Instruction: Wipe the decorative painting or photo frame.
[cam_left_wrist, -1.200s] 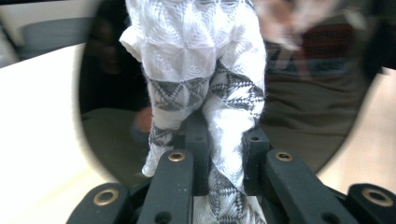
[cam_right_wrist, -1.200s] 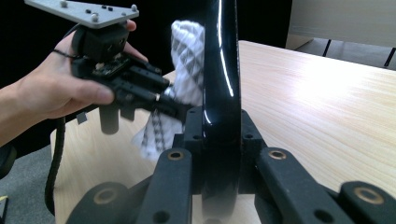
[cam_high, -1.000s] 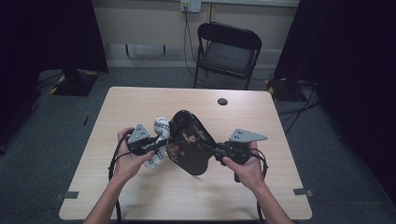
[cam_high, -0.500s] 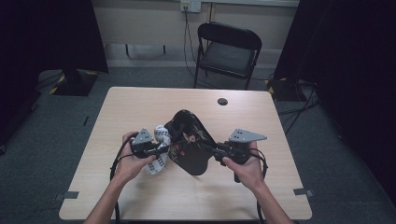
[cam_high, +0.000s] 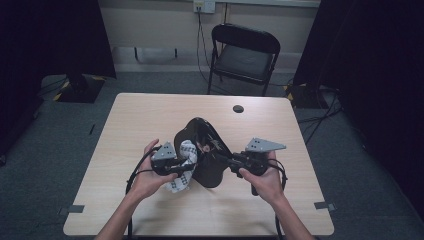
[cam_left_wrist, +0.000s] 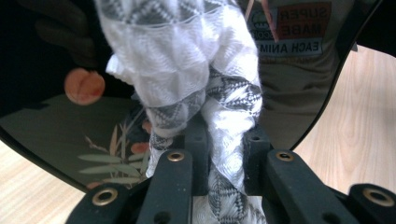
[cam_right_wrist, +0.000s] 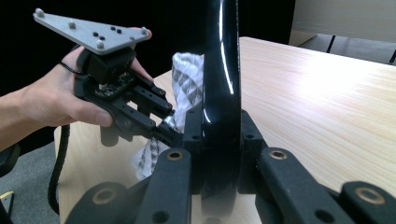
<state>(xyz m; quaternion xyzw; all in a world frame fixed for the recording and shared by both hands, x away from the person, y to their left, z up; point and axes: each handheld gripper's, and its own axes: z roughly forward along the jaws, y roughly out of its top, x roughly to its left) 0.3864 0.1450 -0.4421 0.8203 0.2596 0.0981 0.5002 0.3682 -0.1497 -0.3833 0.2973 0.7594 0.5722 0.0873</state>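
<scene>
The right gripper (cam_right_wrist: 219, 140) clamps the rim of a black lacquered tray (cam_high: 207, 150), held on edge above the table (cam_high: 150, 115). The left gripper (cam_left_wrist: 219, 154) pinches a white patterned cloth (cam_left_wrist: 187, 60) against its face. Harder wiping could twist the thin rim out of the right jaws, dropping it.

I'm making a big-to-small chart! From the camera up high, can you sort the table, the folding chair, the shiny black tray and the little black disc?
1. Table
2. Folding chair, though it stands farther back, so it looks smaller than it is
3. Black tray
4. Black disc
</scene>
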